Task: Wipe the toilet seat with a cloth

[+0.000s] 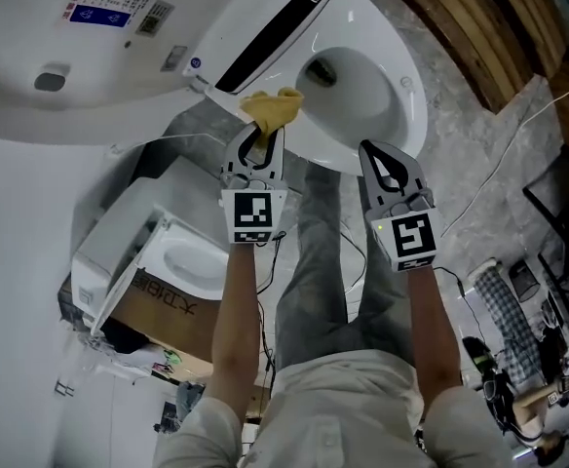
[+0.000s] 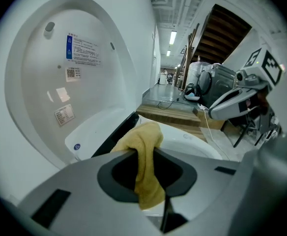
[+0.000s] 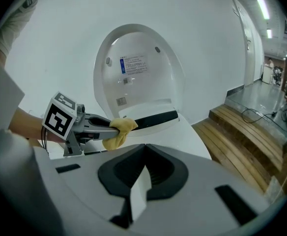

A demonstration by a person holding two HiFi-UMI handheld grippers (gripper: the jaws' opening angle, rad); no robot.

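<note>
A white toilet stands with its lid [image 1: 90, 47] raised and its seat rim [image 1: 413, 96] around the open bowl. My left gripper [image 1: 261, 130] hangs over the near left of the rim, by the black hinge strip [image 1: 270, 32], and is shut on a yellow cloth [image 1: 271, 108]. In the left gripper view the cloth [image 2: 146, 156] drapes through the jaws, just above the seat. My right gripper [image 1: 374, 152] is beside it over the near rim, shut, with nothing held. In the right gripper view the left gripper [image 3: 92, 126] carries the cloth [image 3: 118, 132] in front of the lid [image 3: 133, 68].
A second toilet [image 1: 172, 261] lies in a cardboard box [image 1: 158, 312] at lower left. Wooden steps [image 1: 479, 27] run at the upper right, also in the right gripper view [image 3: 246, 136]. Cables [image 1: 504, 159] and gear lie on the grey floor at right. The person's legs stand below the bowl.
</note>
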